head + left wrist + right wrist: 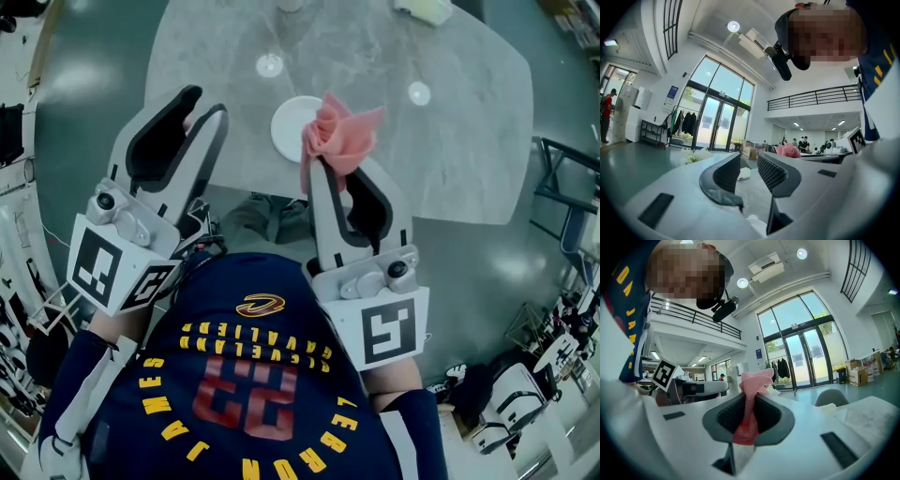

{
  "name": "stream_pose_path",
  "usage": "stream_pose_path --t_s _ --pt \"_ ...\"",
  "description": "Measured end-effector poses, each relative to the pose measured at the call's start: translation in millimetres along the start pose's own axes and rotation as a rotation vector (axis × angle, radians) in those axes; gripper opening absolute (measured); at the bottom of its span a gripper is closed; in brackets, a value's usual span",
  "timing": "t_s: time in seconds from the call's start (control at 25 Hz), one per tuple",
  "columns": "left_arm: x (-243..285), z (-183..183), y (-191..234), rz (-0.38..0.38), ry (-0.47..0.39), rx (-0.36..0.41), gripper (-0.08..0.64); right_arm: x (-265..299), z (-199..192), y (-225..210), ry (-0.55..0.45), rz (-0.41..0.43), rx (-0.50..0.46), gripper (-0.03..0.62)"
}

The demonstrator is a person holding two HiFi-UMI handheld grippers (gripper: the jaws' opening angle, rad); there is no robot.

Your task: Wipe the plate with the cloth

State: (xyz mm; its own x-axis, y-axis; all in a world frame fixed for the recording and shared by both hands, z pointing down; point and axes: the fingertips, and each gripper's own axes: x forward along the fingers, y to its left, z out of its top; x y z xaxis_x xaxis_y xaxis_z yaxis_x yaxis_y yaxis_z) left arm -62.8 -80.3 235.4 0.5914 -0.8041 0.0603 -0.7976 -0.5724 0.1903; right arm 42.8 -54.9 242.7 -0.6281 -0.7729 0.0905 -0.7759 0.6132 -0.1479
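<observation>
Right gripper [326,159] jaws clamped on cloth [342,131]. Plate [289,127] just beyond its tips, on table [450,112]. Left gripper [204,105] jaws apart, empty.

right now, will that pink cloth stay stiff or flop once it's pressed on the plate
Likely floppy: the cloth bunches in loose folds beyond the right hand-held gripper. Probably light, since a narrow pinch holds it up. It should flatten against the plate.

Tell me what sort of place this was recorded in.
Probably a large, high-ceilinged lobby or open workspace, not a home: tall glass entrance doors, a railed mezzanine, and a coat rack beside the doors.
</observation>
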Motion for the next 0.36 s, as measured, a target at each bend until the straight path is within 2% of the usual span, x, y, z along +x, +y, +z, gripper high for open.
stream_pose_path --t_s 0.36 --pt "-8.4 -1.9 10.7 0.005 0.010 0.001 0.121 4.5 -7.7 6.1 0.026 -0.014 -0.010 0.046"
